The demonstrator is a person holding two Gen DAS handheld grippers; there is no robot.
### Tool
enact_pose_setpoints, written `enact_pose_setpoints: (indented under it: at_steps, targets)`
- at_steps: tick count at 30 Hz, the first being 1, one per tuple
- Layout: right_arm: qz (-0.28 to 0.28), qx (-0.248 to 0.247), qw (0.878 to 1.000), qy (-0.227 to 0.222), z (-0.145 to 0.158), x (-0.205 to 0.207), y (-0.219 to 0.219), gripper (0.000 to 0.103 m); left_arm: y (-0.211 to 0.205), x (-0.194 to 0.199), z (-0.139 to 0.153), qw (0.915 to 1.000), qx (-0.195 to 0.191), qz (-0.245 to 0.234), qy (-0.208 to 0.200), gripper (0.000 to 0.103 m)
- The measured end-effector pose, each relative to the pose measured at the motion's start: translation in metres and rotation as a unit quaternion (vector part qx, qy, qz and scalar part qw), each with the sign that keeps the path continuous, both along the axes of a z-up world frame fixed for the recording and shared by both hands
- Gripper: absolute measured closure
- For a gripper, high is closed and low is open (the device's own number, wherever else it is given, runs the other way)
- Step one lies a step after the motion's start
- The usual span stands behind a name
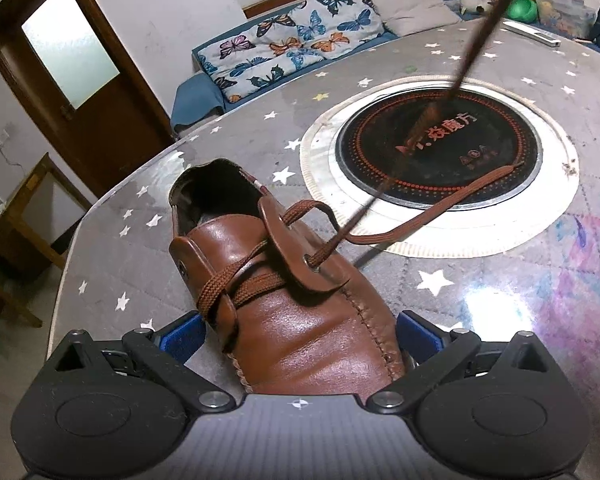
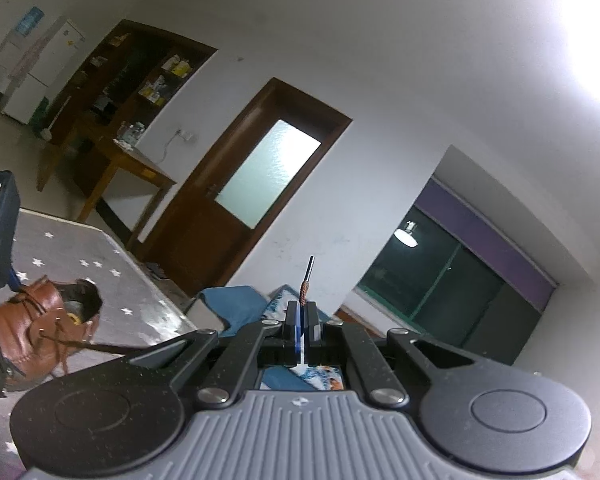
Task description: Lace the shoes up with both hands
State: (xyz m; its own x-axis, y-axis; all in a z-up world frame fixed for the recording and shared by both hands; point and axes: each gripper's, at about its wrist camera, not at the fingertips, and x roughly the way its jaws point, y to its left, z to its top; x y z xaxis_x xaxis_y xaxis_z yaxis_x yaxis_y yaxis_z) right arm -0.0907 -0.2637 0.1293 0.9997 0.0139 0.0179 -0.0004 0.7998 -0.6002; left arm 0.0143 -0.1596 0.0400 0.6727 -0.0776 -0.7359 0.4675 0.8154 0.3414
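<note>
Gripping shoe (image 1: 300,316) toe, lace (image 2: 305,288) pulled taut

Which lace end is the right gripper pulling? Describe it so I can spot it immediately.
On the star-patterned table stands a brown leather shoe. From the eyelet on its flap, one lace strand runs taut upward. Its dark-tipped end is pinched in the right gripper; the other lace end lies slack across the black round cooktop.

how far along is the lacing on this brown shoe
Done: the lace crosses the lower eyelets of the shoe. In hand: the right hand-held gripper pinches one lace end, pulled taut; the left hand-held gripper clamps the toe. Left: the other lace end lies loose; no knot.
</note>
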Motion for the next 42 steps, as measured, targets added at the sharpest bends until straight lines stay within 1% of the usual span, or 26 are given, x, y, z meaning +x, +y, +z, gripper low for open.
enact_pose_setpoints:
  at_steps: [5,9,12,14,15,17,18,20,21,23,25,31,33,34,35,37,42]
  targets:
    - [0.03,-0.005,0.999,0.027,-0.008,0.007,0.014,0.102,0.016,-0.006,0.007,0.9996,-0.026,-0.012,0.007,0.0]
    - [0.058,-0.015,0.997,0.051,-0.019,0.012,0.029,0.102,0.04,-0.009,0.019,0.9974,-0.07,-0.009,0.014,0.0]
    - [0.083,-0.021,0.994,0.074,-0.028,0.017,0.041,0.102,0.061,-0.008,0.031,0.9939,-0.109,0.005,0.009,0.004]
    - [0.101,-0.03,0.99,0.088,-0.037,0.019,0.051,0.102,0.073,-0.004,0.037,0.9898,-0.14,0.023,0.007,0.017]
    - [0.11,-0.036,0.989,0.095,-0.042,0.021,0.056,0.102,0.079,-0.001,0.04,0.9871,-0.156,0.034,0.008,0.02]
    - [0.124,-0.047,0.986,0.106,-0.049,0.023,0.065,0.102,0.089,0.004,0.046,0.9803,-0.189,0.055,0.008,0.03]
    - [0.129,-0.052,0.984,0.11,-0.052,0.025,0.068,0.102,0.091,0.005,0.048,0.9772,-0.203,0.062,0.008,0.033]
    - [0.139,-0.067,0.981,0.12,-0.061,0.028,0.074,0.102,0.092,0.008,0.052,0.9718,-0.225,0.069,0.007,0.043]
    - [0.143,-0.074,0.979,0.125,-0.064,0.03,0.077,0.102,0.092,0.01,0.053,0.9696,-0.233,0.074,0.005,0.046]
    - [0.15,-0.091,0.976,0.131,-0.072,0.033,0.082,0.102,0.09,0.013,0.054,0.966,-0.244,0.086,0.0,0.051]
    - [0.158,-0.109,0.972,0.135,-0.078,0.036,0.085,0.102,0.088,0.015,0.053,0.9622,-0.254,0.1,-0.004,0.053]
    - [0.182,-0.149,0.961,0.147,-0.091,0.049,0.095,0.102,0.082,0.02,0.051,0.9553,-0.261,0.139,-0.011,0.055]
    - [0.189,-0.159,0.957,0.15,-0.095,0.056,0.098,0.102,0.075,0.019,0.049,0.9574,-0.245,0.151,-0.02,0.056]
    - [0.193,-0.164,0.956,0.151,-0.097,0.059,0.099,0.102,0.072,0.018,0.048,0.9587,-0.237,0.155,-0.025,0.061]
    - [0.197,-0.168,0.954,0.152,-0.099,0.062,0.101,0.102,0.071,0.018,0.046,0.9591,-0.233,0.158,-0.025,0.067]
    - [0.206,-0.18,0.95,0.152,-0.105,0.069,0.105,0.102,0.072,0.019,0.043,0.9566,-0.242,0.161,-0.019,0.073]
    - [0.228,-0.201,0.94,0.155,-0.112,0.078,0.112,0.102,0.088,0.02,0.042,0.9505,-0.27,0.153,-0.002,0.075]
